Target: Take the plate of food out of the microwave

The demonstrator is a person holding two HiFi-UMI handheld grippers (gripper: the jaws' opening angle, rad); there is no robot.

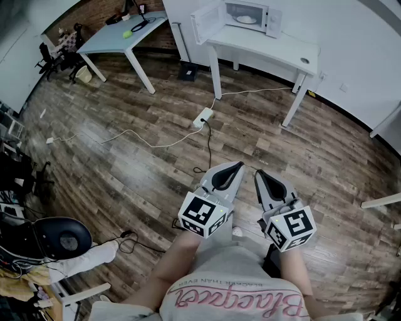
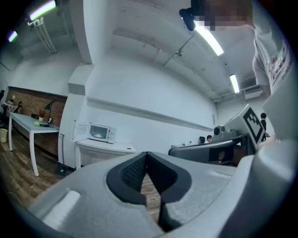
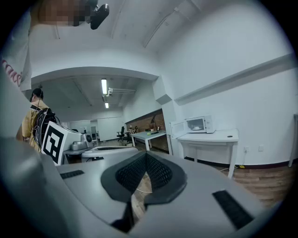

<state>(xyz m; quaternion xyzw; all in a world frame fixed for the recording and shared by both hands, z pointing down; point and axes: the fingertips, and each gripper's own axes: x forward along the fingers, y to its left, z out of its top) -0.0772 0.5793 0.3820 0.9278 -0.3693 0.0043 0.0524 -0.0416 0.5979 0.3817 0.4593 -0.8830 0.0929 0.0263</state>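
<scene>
Dark wood-plank flooring [image 1: 313, 157] is stretching away toward a plain white wall at the far side of the room. The plate [image 1: 246, 19] is sitting there inside the microwave [image 1: 250, 15], a pale round disc on the oven floor. What is lying on it is too small to tell. The microwave's door [image 1: 205, 22] is hanging wide open to the left, so the cavity is lying exposed. The boxy white oven is standing on a slim, smooth white table [image 1: 276, 53] with thin legs.

A white cable [image 1: 250, 92] is running from the table's right side down to a power strip [image 1: 203, 116] on the boards in front of the table. Far to the left, a pale grey desk [image 1: 113, 37] is carrying a small green ball [image 1: 127, 34].

Well apart from all this, on the near side, the person is holding both tools low and pointing them toward the microwave. The left gripper [image 2: 147, 155] is showing its ribbed dark pads pressed tip to tip with nothing between them. The right gripper [image 3: 145, 155] is looking the same, closed and empty.

The approach seems to be only starting. Next the person would need to be crossing the floor, parting the jaws, and reaching level into the cavity to catch the plate's thin rim.
</scene>
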